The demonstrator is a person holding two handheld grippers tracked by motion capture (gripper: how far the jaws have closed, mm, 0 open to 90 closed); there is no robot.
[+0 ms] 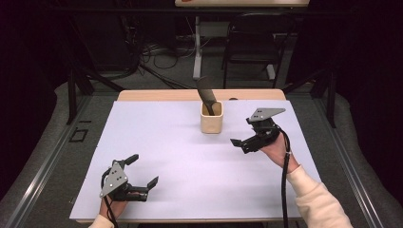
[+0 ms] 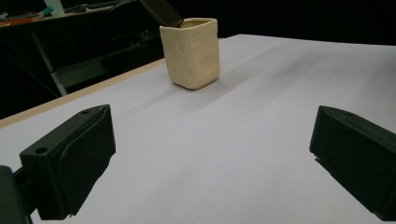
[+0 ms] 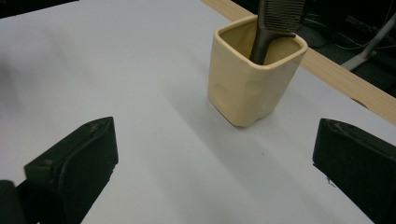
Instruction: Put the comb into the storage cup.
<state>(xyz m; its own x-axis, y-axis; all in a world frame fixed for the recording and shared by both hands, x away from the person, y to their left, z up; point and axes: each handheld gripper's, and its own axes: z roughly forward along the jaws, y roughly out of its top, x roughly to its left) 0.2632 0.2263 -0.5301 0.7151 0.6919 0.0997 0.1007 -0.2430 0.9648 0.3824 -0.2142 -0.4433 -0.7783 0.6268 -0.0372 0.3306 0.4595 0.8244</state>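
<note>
A cream square cup [image 1: 211, 119] stands on the white sheet [image 1: 190, 161] toward the back middle, with a dark comb [image 1: 206, 92] leaning out of it. My right gripper [image 1: 242, 131] hovers just right of the cup, open and holding nothing. My left gripper [image 1: 142, 171] rests near the front left corner, also open with nothing in it. In the left gripper view the cup [image 2: 191, 53] and comb [image 2: 161, 11] stand far ahead between the spread jaws of that gripper [image 2: 212, 158]. From the right gripper [image 3: 215, 172], the cup [image 3: 252, 84] and comb [image 3: 275, 23] appear close.
The sheet covers a wooden table whose bare edge [image 1: 161, 95] shows along the back. A black chair [image 1: 252, 45], a white table leg [image 1: 197, 47] and cables [image 1: 157, 52] sit on the floor beyond. Dark frame posts [image 1: 71, 90] flank the table.
</note>
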